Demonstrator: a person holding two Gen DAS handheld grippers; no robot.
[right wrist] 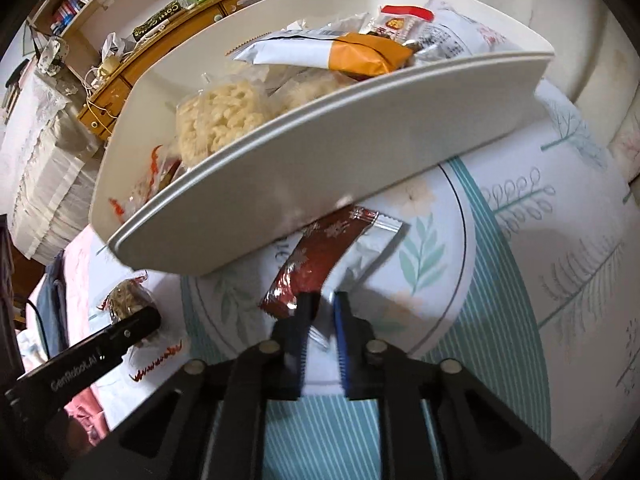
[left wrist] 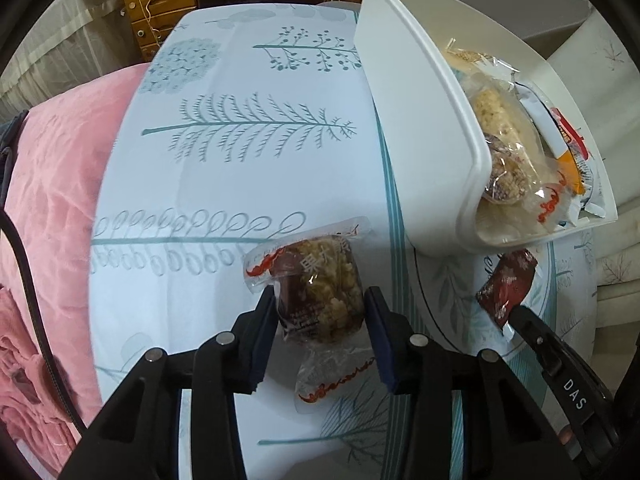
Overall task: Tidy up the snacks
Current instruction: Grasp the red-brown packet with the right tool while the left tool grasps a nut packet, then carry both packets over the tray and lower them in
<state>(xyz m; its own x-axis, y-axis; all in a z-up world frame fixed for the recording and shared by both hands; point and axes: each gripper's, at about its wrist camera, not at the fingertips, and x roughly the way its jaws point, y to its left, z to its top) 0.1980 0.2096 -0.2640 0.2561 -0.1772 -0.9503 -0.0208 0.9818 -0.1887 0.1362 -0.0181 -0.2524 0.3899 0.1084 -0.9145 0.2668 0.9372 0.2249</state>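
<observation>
A crumbly brown snack cake in a clear red-printed wrapper (left wrist: 320,280) lies on the tree-patterned tablecloth (left wrist: 240,160). My left gripper (left wrist: 320,312) is shut on it, one pad against each side. To the right, a dark red foil packet (right wrist: 320,260) lies beside the white bin (right wrist: 320,152), and my right gripper (right wrist: 322,308) is shut on its near end. The bin (left wrist: 420,120) holds several wrapped snacks. The right wrist view shows the left gripper (right wrist: 132,328) on the cake (right wrist: 124,296) at lower left. The left wrist view shows the red packet (left wrist: 508,284) at lower right.
A pink blanket (left wrist: 52,200) borders the cloth on the left. Wooden drawers (left wrist: 160,0) stand beyond the table's far end. A shelf with books (right wrist: 76,0) is at the back left. The bin's near wall overhangs the red packet's far end.
</observation>
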